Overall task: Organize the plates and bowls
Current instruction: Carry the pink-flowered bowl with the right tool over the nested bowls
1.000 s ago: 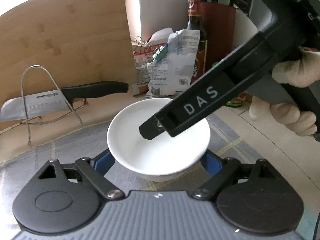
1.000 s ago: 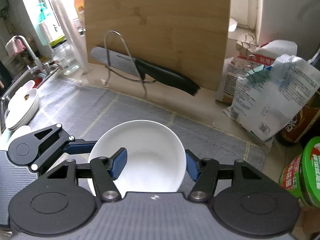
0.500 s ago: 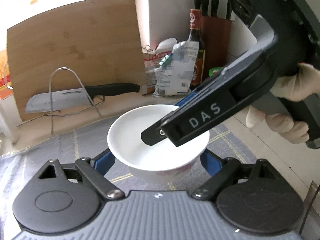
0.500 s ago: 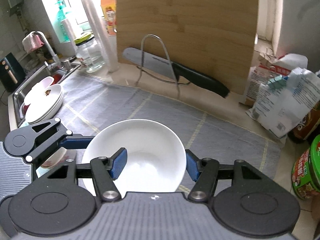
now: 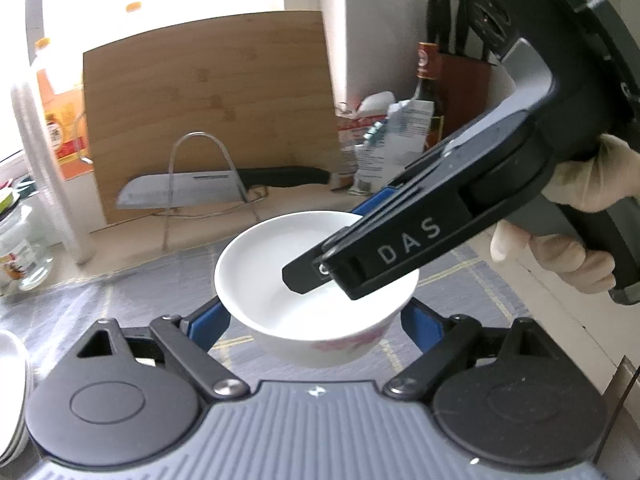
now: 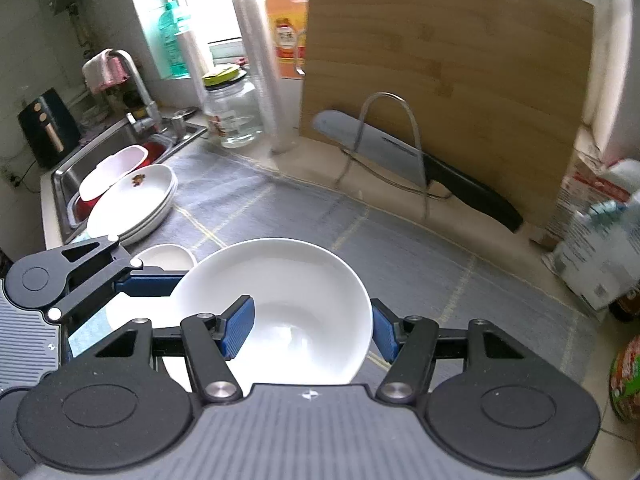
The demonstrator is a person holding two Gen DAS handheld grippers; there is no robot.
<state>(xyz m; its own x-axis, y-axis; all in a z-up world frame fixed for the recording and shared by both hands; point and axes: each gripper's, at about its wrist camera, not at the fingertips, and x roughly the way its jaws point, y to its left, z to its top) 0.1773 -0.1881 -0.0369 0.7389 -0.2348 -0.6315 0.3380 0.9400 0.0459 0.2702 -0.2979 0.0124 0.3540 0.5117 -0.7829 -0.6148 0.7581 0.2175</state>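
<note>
A white bowl with a pink mark on its side is held above the grey mat. My left gripper has its blue pads on either side of the bowl and is shut on it. My right gripper grips the same bowl at its rim, one pad inside and one outside. The right gripper's body crosses over the bowl in the left wrist view. A stack of white plates sits at the left by the sink, and a small white bowl lies beside it.
A bamboo cutting board leans on the wall, with a knife on a wire stand before it. A glass jar, bottles and the sink are at the left. Bags and a dark bottle stand at the right.
Both grippers have lifted the bowl up off the mat and carried it leftward. The plate stack and sink have come into the right wrist view.
</note>
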